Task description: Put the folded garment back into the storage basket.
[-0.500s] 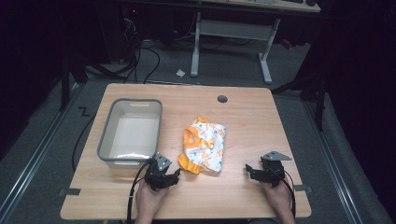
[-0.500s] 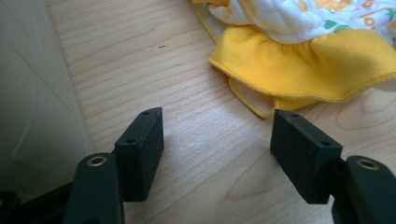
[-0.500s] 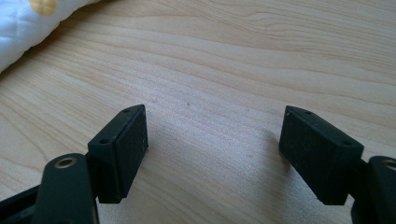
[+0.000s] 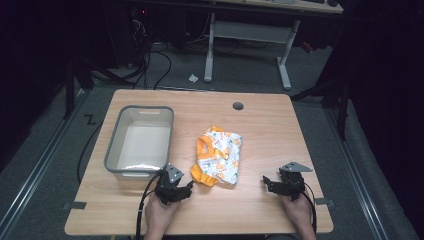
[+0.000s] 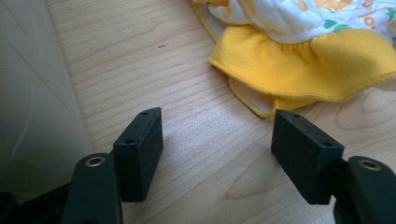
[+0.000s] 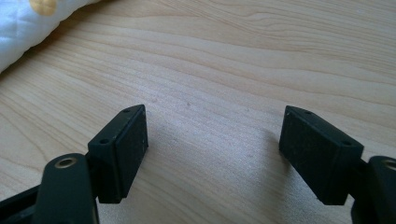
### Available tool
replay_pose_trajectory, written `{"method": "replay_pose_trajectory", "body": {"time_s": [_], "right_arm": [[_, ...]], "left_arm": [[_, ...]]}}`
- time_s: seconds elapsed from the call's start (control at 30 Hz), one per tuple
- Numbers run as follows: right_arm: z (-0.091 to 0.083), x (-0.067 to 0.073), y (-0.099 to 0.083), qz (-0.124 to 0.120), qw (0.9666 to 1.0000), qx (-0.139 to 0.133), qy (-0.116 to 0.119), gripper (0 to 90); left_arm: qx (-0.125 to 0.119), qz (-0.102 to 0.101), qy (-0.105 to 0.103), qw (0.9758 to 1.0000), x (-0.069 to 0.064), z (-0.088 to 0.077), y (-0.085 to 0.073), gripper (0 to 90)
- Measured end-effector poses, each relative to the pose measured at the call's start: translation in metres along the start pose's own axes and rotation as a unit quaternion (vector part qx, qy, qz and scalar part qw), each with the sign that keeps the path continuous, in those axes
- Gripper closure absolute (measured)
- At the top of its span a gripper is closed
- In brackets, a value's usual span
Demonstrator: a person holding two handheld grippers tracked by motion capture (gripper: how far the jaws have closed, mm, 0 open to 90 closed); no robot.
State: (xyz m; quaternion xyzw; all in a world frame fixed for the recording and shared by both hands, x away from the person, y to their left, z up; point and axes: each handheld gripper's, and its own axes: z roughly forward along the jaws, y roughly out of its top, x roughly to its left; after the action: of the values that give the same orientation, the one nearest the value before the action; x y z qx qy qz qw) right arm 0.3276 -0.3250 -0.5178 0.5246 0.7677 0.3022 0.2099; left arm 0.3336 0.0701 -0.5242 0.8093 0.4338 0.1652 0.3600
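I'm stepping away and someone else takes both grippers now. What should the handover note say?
Left gripper: open, nothing between the jaws, low over the table beside the orange-trimmed cloth.
Right gripper: open, holding nothing, off to the cloth's right.
Cloth lies crumpled mid-table; grey bin stands to its left, nothing visible inside.
Done: nothing gripped yet.
Left: probably grasp the cloth's yellow ruffle, nearest the left gripper.

a grey bin (image 4: 140, 142) sits on the left of the wooden tabletop (image 4: 280, 130); a white scrap (image 4: 193, 78) lies on the floor beyond.

Dim lab: cables (image 4: 150, 65), desk frame (image 4: 247, 37)
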Motion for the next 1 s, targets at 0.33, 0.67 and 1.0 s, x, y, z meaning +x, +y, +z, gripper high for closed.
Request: {"method": "replay_pose_trajectory", "body": {"time_s": [0.33,0.67,1.0], "right_arm": [[-0.0001,0.0000,0.0000,0.000,1.0000,0.000,0.000,24.0],[-0.0001,0.0000,0.0000,0.000,1.0000,0.000,0.000,24.0],[-0.0001,0.0000,0.0000,0.000,1.0000,0.000,0.000,24.0]], "left_arm": [[0.001,-0.012,0.012,0.9999,-0.0032,0.0007,0.0006,32.2],[0.006,-0.008,0.005,0.9999,-0.0051,0.0026,0.0019,24.6],[-0.011,-0.020,-0.015,0.9996,-0.0040,-0.0014,0.0012,27.7]]}}
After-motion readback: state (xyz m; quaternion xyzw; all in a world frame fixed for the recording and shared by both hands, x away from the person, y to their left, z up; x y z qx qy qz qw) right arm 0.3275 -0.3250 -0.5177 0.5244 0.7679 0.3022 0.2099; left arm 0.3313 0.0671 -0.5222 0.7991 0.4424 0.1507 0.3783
